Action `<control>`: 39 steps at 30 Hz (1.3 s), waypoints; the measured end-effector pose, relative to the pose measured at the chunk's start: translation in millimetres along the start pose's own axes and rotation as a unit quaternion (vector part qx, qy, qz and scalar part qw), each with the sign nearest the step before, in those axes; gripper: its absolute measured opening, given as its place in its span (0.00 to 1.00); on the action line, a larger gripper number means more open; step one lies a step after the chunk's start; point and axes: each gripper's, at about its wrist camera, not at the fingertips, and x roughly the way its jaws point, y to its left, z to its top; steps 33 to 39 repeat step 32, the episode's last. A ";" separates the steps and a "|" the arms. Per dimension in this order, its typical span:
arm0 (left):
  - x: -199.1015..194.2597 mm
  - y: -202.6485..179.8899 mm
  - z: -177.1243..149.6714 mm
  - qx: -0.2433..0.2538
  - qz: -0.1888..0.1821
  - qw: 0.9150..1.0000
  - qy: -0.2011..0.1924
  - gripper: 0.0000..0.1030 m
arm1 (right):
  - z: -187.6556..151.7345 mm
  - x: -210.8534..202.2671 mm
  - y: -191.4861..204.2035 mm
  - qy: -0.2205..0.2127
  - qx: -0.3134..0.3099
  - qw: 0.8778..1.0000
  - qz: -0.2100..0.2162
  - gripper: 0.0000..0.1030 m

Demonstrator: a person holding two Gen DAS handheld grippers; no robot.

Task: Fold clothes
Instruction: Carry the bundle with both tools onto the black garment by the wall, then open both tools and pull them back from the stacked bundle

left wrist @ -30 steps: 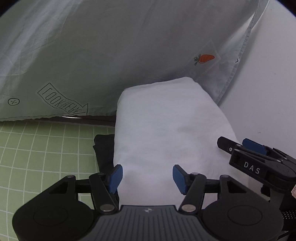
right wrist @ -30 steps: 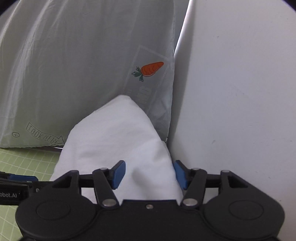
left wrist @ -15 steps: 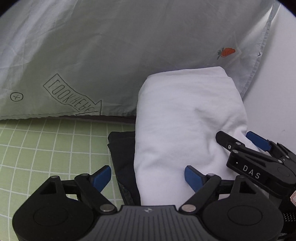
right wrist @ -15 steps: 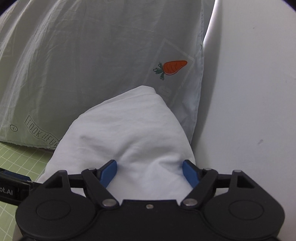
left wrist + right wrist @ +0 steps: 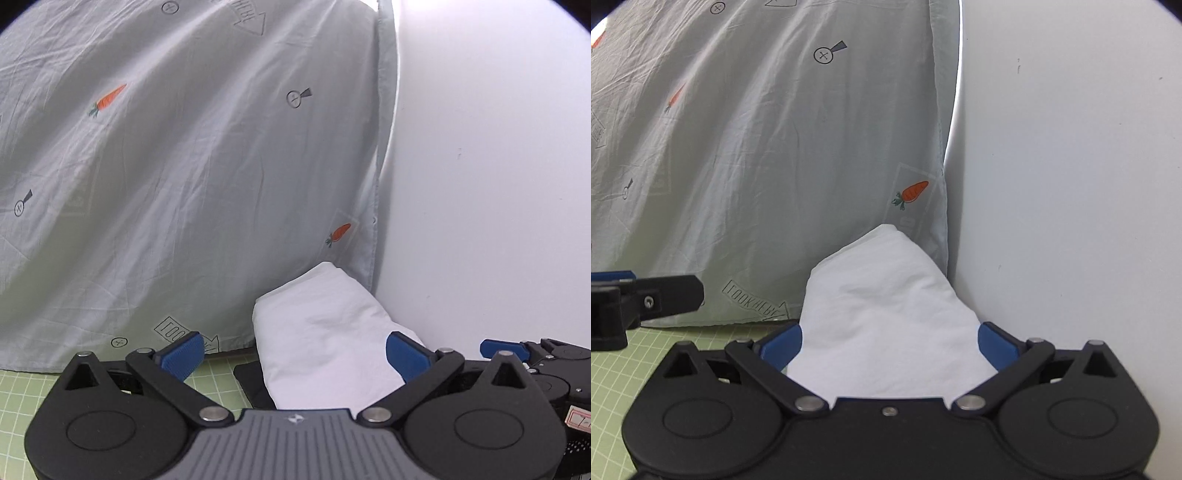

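The folded white garment (image 5: 332, 332) lies on the green grid mat (image 5: 22, 391), its far end tucked into the corner where a pale hanging sheet (image 5: 184, 184) (printed with little carrots and arrow labels) meets the white wall (image 5: 498, 184). Under its left edge a dark folded garment (image 5: 251, 380) peeks out, flat on the mat.

The left gripper (image 5: 293, 352) hangs low in front of the bundle with its jaws opening; the blue pads (image 5: 183, 350) stand wide apart, one over the mat and the other in front of the white cloth's right side, and neither seems to press on anything. The fabric lies beyond the gap rather than pinched in it.

The right gripper (image 5: 890, 345) is just to the right of the left one, and its jaws are opening too. The white garment fills the space between its pads (image 5: 995, 343), and from this view the cloth reaches right up to both of them, yet it rests slack on the pile and not lifted. The left gripper's fingertip shows at the left edge of the right wrist view, close beside.
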 end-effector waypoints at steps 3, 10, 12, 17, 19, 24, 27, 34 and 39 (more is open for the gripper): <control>-33.1 -12.9 -6.9 0.011 -0.014 1.000 0.025 1.00 | -15.7 -43.6 6.4 0.010 0.020 1.000 0.002 1.00; -80.2 -14.8 -37.5 -0.011 0.002 0.996 0.089 1.00 | -50.8 -112.7 29.6 0.035 0.008 0.999 -0.036 1.00; -93.5 -14.8 -48.1 -0.004 0.009 0.995 0.102 1.00 | -63.0 -127.7 34.9 0.046 0.003 0.998 -0.042 1.00; -117.0 -12.4 -66.2 -0.009 0.011 0.992 0.125 1.00 | -91.8 -155.9 39.2 0.083 0.006 0.995 -0.055 1.00; -123.3 -12.7 -72.0 -0.005 0.015 0.991 0.132 1.00 | -98.2 -164.3 39.0 0.088 0.007 0.994 -0.064 1.00; -140.7 -14.8 -82.7 0.004 0.021 0.990 0.141 1.00 | -106.4 -178.9 39.9 0.093 0.011 0.993 -0.070 1.00; -148.9 -14.8 -84.8 0.003 0.020 0.990 0.140 1.00 | -110.2 -185.7 42.6 0.096 0.009 0.993 -0.066 1.00; -156.8 -17.7 -86.5 0.009 0.022 0.990 0.138 1.00 | -113.0 -192.5 46.2 0.095 0.004 0.993 -0.066 1.00; -156.8 -17.7 -86.5 0.009 0.022 0.990 0.138 1.00 | -113.0 -192.5 46.2 0.095 0.004 0.993 -0.066 1.00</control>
